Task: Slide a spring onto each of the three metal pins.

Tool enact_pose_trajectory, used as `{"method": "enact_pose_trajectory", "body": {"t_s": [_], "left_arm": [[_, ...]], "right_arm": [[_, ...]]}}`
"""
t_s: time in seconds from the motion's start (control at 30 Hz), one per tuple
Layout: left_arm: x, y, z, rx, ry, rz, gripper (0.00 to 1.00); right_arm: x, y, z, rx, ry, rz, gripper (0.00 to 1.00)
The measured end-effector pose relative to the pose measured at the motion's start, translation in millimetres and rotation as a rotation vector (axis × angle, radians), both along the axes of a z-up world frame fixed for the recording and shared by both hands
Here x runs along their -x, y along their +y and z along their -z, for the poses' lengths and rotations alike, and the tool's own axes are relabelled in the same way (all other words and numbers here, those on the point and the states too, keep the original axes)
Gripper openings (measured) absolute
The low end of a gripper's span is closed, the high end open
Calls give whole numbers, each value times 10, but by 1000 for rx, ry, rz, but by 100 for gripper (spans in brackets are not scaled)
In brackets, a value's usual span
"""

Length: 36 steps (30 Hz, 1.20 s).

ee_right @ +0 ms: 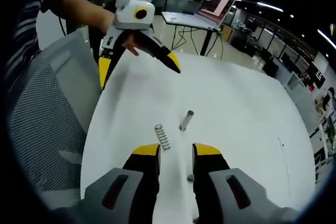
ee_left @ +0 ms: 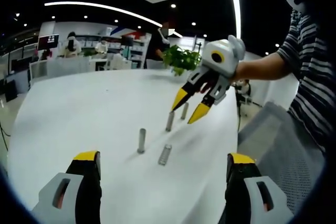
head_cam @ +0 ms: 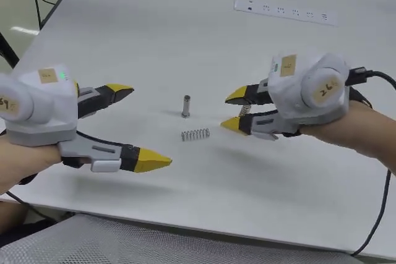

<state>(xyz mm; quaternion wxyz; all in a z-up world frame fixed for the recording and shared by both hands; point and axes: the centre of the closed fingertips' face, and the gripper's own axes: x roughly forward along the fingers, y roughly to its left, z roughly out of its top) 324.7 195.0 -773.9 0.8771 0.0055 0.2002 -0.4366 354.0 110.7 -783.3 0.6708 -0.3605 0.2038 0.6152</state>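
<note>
Fingers of the left gripper (head_cam: 148, 126) are spread wide, with the spring (head_cam: 195, 134) lying flat on the table (head_cam: 185, 29) ahead of their tips, just beside an upright metal pin (head_cam: 186, 106). On the right gripper (head_cam: 226, 110) the fingers stand narrowly apart, a second pin (ee_right: 190, 178) between them; contact cannot be told.

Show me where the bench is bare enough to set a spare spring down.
Bare: the wide stretch of table between the power strip and the upright pin, and the near strip between the spring and the table's front edge. Crowded: the middle, where pin and spring sit between the left gripper and right gripper.
</note>
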Motion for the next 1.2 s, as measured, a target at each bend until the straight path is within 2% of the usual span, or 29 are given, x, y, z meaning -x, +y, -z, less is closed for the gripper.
{"method": "enact_pose_trajectory", "body": {"t_s": [0.1, 0.13, 0.33, 0.53, 0.83, 1.2], "left_arm": [[-6, 6, -3, 3, -1, -4, 97], [-5, 6, -2, 4, 1, -5, 97], [6, 22, 11, 2, 4, -7, 97], [2, 36, 23, -2, 6, -7, 97], [-18, 61, 19, 2, 6, -16, 96], [5, 72, 36, 4, 11, -20, 96]], "right_arm": [[4, 51, 67, 20, 0, -23, 21], [-4, 63, 101, 37, -14, -40, 21], [71, 190, 222, 66, -8, -108, 19], [85, 259, 385, 123, -9, -165, 18], [73, 257, 613, 184, 19, -181, 15], [105, 305, 763, 222, 47, -205, 12]]}}
